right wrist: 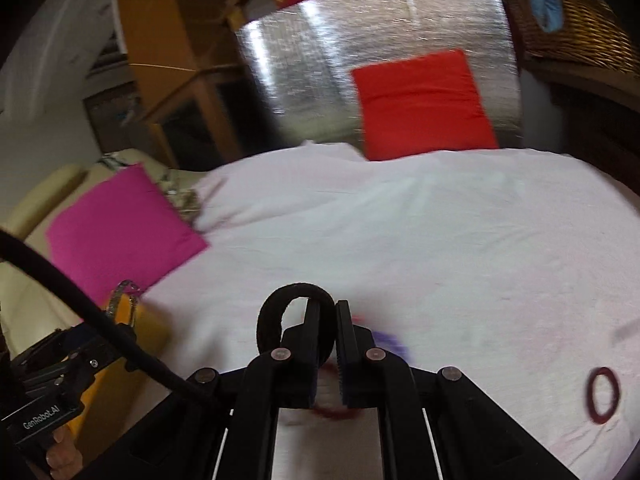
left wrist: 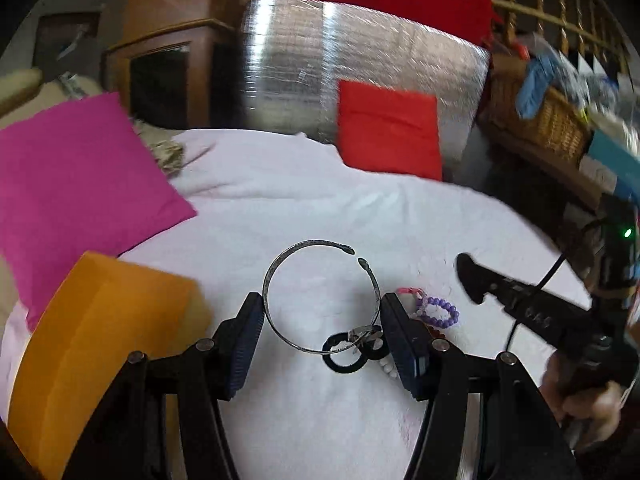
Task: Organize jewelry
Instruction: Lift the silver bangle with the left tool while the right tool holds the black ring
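Between the pads of your left tool (left wrist: 322,328) you are spanning the open silver bangle (left wrist: 320,296), jaws about halfway apart, its width setting that gap. Your right tool (right wrist: 328,344) is pinching the black hair tie (right wrist: 276,312) nearly shut, keeping it clear of the beaded bracelets (left wrist: 438,312) lying on the bed (left wrist: 304,208).

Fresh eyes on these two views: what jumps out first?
The silver open bangle clamped between the left hand-held gripper pads, above the white sheet. Next, the black hair tie looped in the shut right hand-held gripper. Behind: magenta cushion left, red cushion against foil.
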Available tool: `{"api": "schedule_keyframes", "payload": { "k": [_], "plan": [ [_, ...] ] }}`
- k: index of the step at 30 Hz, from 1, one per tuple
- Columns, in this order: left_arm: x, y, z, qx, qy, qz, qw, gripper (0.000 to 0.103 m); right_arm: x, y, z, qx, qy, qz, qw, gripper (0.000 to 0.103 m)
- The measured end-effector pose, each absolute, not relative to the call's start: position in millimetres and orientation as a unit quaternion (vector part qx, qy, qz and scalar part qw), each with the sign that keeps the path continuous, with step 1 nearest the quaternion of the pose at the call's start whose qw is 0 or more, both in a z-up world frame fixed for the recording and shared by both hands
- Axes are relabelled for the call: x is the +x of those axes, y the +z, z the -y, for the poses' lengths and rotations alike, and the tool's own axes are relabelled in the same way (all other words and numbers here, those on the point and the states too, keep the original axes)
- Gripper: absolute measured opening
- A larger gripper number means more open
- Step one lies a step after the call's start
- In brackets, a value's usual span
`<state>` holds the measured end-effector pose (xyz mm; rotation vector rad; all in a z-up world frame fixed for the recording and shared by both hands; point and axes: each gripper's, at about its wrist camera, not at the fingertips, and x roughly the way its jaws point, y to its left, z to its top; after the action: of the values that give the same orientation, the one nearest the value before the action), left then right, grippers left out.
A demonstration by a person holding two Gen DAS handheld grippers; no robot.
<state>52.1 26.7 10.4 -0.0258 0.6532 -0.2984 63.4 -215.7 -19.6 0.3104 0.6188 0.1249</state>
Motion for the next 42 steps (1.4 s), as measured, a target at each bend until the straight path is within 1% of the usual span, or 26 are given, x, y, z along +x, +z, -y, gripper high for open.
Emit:
{"api": "schedule_keyframes", "payload": {
  "k": [10, 14, 17, 21, 24, 25, 26, 27, 28, 30, 32, 33, 37, 42],
  "plan": [
    [12.9, 24.5, -142.4, -0.117, -0.128, -0.327, 0.929, 0.061, 65.3, -9.9, 101.2, 0.154, 0.176, -0.302, 0.924, 0.008],
    [6.2, 27.7, -157.8, -0.123, -0.124, -0.328, 0.928, 0.062, 64.4, -7.9, 64.2, 0.148, 0.208, -0.299, 0.919, 0.008],
    [7.4, 31.2, -147.7, -0.123, -0.15, -0.331, 0.923, 0.061, 61.7, -8.8, 54.1, 0.144, 0.206, -0.294, 0.922, 0.008],
    [12.3, 38.2, -104.7, -0.124, -0.226, -0.332, 0.907, 0.062, 65.2, -10.3, 83.1, 0.153, 0.156, -0.293, 0.931, 0.008],
    [25.1, 33.4, -64.1, -0.07, -0.263, -0.298, 0.915, 0.062, 69.0, -3.8, 130.6, 0.164, 0.087, -0.275, 0.943, 0.008],
    [44.9, 14.6, -51.6, -0.032, -0.227, -0.327, 0.917, 0.062, 68.4, -0.3, 152.7, 0.165, 0.057, -0.263, 0.949, 0.008],
    [69.8, -11.0, -46.0, -0.018, -0.189, -0.386, 0.903, 0.061, 68.2, 0.8, 170.0, 0.172, 0.036, -0.258, 0.95, 0.008],
    [86.3, -29.5, -47.7, -0.039, -0.183, -0.417, 0.89, 0.061, 69.3, 1.2, 184.0, 0.179, 0.019, -0.256, 0.95, 0.008],
    [92.9, -35.5, -53.2, -0.071, -0.182, -0.42, 0.886, 0.061, 68.6, 0.9, 201.0, 0.187, -0.001, -0.255, 0.949, 0.008],
    [90.9, -26.4, -59.7, -0.11, -0.197, -0.393, 0.891, 0.061, 65.0, 0.3, 223.2, 0.197, -0.025, -0.251, 0.947, 0.008],
    [84.5, -10.3, -54.1, -0.089, -0.206, -0.36, 0.906, 0.061, 64.1, -1.7, 237.4, 0.203, -0.032, -0.253, 0.945, 0.008],
    [84.2, -8.3, -49.4, -0.08, -0.206, -0.358, 0.907, 0.061, 64.9, -2.6, 241.1, 0.201, -0.034, -0.256, 0.945, 0.008],
    [88.6, -15.8, -28.2, -0.088, -0.229, -0.389, 0.888, 0.062, 66.2, -6.5, 241.5, 0.199, -0.016, -0.265, 0.943, 0.008],
    [85.3, -7.4, 0.0, -0.097, -0.265, -0.384, 0.879, 0.062, 60.4, -12.6, 247.6, 0.2, -0.018, -0.269, 0.942, 0.008]
  ]
}}
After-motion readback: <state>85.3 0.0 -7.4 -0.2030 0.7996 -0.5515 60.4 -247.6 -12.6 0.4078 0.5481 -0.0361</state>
